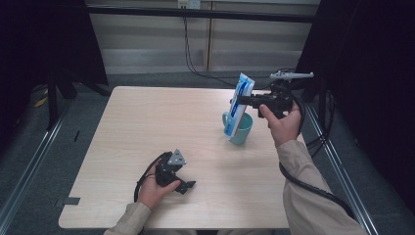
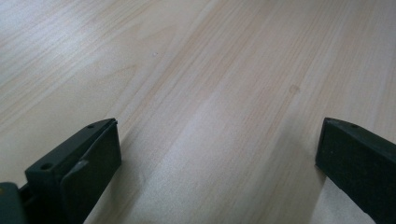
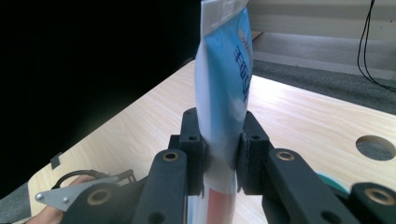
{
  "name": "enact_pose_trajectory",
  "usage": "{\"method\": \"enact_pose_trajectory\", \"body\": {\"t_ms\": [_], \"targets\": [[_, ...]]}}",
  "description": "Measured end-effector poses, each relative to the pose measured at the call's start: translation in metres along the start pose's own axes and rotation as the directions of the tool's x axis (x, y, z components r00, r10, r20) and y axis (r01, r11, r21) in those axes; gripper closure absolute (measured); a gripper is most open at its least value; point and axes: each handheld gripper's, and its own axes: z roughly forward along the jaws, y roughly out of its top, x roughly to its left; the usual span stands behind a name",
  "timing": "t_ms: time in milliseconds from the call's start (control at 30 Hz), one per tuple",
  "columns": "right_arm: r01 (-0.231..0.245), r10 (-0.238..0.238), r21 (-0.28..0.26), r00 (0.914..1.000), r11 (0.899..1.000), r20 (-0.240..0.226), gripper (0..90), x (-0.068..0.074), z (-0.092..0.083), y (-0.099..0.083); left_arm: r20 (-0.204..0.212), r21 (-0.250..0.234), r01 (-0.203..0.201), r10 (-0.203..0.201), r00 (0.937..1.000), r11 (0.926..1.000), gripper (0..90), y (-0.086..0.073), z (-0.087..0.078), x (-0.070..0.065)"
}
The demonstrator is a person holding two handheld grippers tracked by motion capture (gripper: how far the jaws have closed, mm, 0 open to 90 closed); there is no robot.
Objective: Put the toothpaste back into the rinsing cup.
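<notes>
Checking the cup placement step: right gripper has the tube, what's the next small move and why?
Probably lower it straight down. The right gripper is shut on the toothpaste tube, held nearly upright with its lower end at the teal cup. The left gripper rests open on the table.

- The blue-and-white tube (image 3: 223, 93) carries dark blue print running lengthwise along its blue side, toward three o'clock of its face in the right gripper view; the characters are too blurred to read.
- No other lettering is legible.
</notes>
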Motion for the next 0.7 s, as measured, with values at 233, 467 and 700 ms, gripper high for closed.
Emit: {"method": "enact_pose_trajectory", "body": {"t_ms": [233, 467, 700], "targets": [[-0.007, 0.008, -0.023, 0.9999, 1.0, 0.011, 75.3, -0.003, 0.001, 0.008, 0.0, 0.0, -0.001, 0.001, 1.0, 1.0, 0.0, 0.0, 0.0, 0.0], [-0.019, 0.02, -0.038, 0.9992, 0.999, 0.034, 75.3, -0.009, 0.001, 0.011, 0.0, -0.001, 0.0, 0.0, 1.0, 1.0, 0.0, 0.0, 0.0, 0.0], [-0.022, 0.026, -0.045, 0.9966, 0.999, 0.079, 75.3, -0.015, 0.0, 0.018, 0.0, -0.001, 0.0, 0.0, 1.0, 1.0, 0.0, 0.0, 0.0, 0.0]]}}
